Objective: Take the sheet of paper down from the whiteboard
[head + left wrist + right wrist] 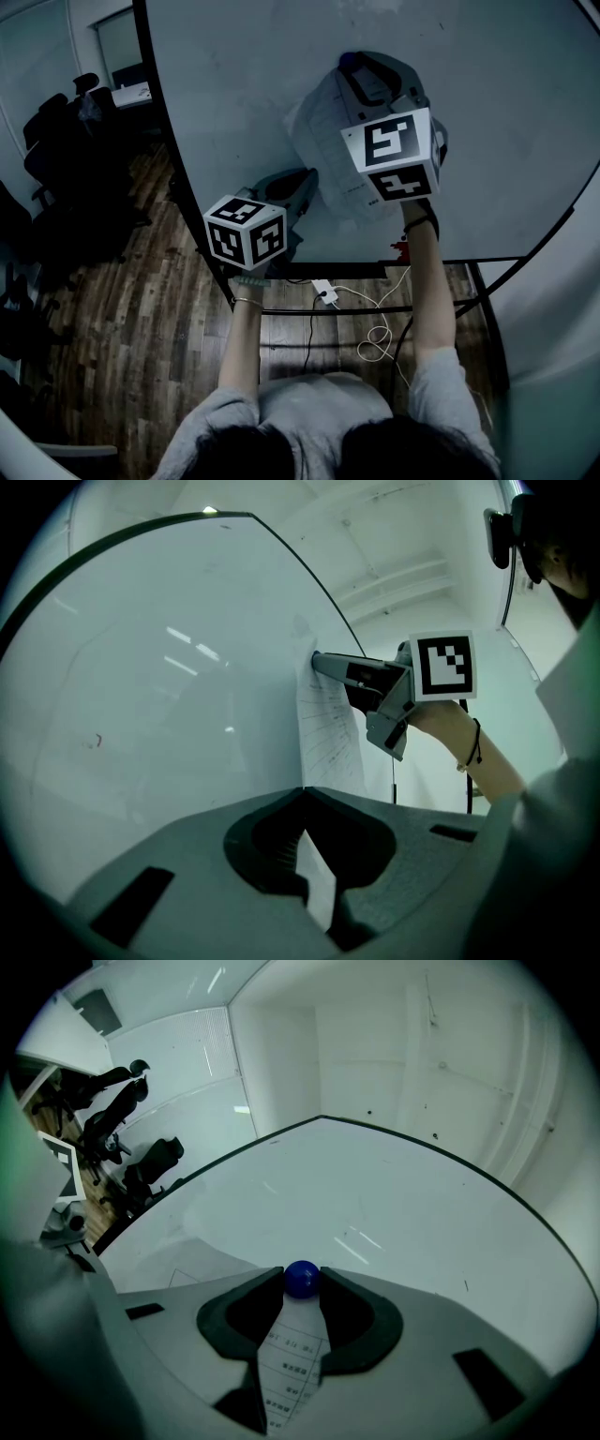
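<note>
**Whiteboard** (281, 75): upright on a dark frame, standing over a wooden floor (141, 309). It bears one sheet of paper (321, 159), printed, on the board's lower middle between your two grippers.

**Left gripper** (303, 794): your jaws are closed on the lower part of the sheet. A white sliver of paper shows pinched between them.

**Right gripper** (302, 1277): your jaws are clamped on a blue magnet (302, 1282), a round one at the top of the sheet. Both tips touch it, and the printed sheet runs down between the jaws beneath it.

**Floor under the board**: a white plug block (323, 292) with a looped cable (375, 342). Dark office chairs (56, 141) stand well apart at the left.

**Views compared**
- **Right gripper view:** only this view shows the magnet. In the head view the body of your right gripper and its marker cube (392, 155) cover it.
- **Left gripper view:** only this view shows the paper caught in the left jaws. It also gives your right gripper from the side, with its nose against the board at the sheet's top edge and the sheet hanging down from there.
- **Head view:** only this view shows both your arms, the floor and the sheet's place on the board.
</note>
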Available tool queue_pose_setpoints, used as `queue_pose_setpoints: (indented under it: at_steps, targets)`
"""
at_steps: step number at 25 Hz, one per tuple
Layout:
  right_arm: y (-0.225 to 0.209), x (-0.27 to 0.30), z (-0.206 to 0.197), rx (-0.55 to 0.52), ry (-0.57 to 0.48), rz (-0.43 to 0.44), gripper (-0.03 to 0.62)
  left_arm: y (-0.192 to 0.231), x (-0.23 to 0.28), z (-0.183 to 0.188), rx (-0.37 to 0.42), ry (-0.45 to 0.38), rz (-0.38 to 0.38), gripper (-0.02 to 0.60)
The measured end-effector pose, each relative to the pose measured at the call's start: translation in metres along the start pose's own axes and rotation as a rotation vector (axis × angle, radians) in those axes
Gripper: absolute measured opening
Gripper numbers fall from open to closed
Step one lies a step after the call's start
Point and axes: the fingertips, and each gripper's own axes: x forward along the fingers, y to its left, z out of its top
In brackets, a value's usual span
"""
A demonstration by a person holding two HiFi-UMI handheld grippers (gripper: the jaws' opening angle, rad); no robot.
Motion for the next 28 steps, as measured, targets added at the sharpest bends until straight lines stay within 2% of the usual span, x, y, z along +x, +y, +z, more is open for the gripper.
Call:
queue_pose_setpoints:
  at_steps: [4,7,13,17,22,28]
  targets:
    - [-0.001,0.001,-0.001,0.006,-0.004,-0.006,0.120,0.005,-0.001,-0.025,0.039,0.086,0.033,0.005]
    - [-0.002,0.004,-0.003,0.011,-0.010,-0.007,0.120,0.006,-0.001,-0.032,-0.008,0.080,0.017,0.005]
    - [-0.002,0.004,-0.003,0.029,-0.020,-0.011,0.120,0.009,-0.002,-0.035,-0.002,0.084,0.024,0.005]
    - [0.003,0.004,0.000,0.068,-0.040,0.023,0.121,0.010,-0.004,-0.033,0.002,0.083,0.025,0.005]
    - [0.006,0.000,0.002,0.082,-0.042,0.050,0.160,0.007,-0.007,-0.028,0.010,0.072,0.032,0.005]
    - [-0.001,-0.012,0.001,0.098,-0.065,0.035,0.160,0.006,-0.009,-0.025,0.018,0.060,0.047,0.005]
